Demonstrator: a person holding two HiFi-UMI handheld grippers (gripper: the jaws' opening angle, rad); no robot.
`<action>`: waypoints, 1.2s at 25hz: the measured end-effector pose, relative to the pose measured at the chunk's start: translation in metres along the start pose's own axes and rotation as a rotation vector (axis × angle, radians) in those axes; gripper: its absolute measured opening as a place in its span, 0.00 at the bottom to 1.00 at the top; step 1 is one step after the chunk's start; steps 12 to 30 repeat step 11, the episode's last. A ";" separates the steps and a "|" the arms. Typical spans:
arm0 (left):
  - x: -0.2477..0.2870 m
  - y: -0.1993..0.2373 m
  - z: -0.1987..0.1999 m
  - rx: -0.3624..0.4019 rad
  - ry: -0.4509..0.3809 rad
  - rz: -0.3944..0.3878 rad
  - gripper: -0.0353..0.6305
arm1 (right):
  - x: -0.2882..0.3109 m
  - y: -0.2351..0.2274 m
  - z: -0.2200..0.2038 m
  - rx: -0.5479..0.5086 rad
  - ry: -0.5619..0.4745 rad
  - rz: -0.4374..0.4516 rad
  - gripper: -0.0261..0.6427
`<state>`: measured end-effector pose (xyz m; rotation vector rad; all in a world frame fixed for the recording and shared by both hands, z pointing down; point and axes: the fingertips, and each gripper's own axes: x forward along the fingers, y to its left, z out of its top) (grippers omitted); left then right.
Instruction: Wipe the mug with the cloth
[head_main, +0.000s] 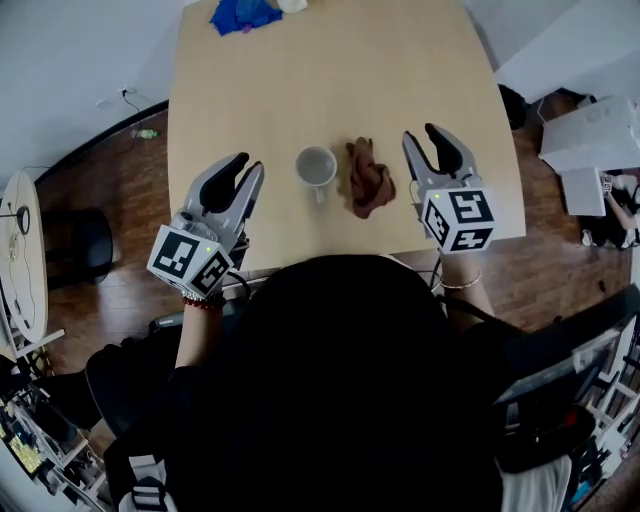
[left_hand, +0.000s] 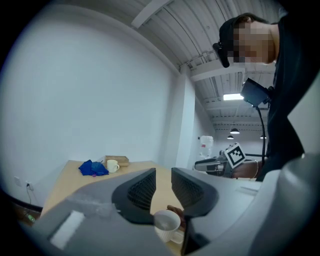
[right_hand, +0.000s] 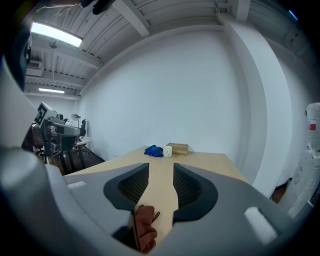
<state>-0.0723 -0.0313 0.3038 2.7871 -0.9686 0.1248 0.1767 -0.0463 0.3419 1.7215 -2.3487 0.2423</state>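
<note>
Now | near mug (head_main: 317, 166), far mug (left_hand: 112, 165) (two) | brown cloth (head_main: 369, 178), blue cloth (head_main: 243, 13) (two)

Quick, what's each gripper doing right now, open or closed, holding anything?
Left gripper: open, holding nothing.
Right gripper: open, holding nothing.

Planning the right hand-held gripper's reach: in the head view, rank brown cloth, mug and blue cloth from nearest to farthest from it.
1. Brown cloth, just left of the right hand-held gripper.
2. Mug, left of that cloth.
3. Blue cloth, far end of the table.
</note>
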 end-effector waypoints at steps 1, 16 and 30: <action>0.003 -0.004 -0.001 0.015 0.012 -0.014 0.19 | 0.001 0.001 -0.001 0.000 0.004 0.004 0.27; 0.012 -0.017 -0.006 0.080 0.044 -0.051 0.19 | 0.003 0.018 -0.011 -0.006 0.041 0.053 0.25; 0.012 -0.017 -0.006 0.080 0.044 -0.051 0.19 | 0.003 0.018 -0.011 -0.006 0.041 0.053 0.25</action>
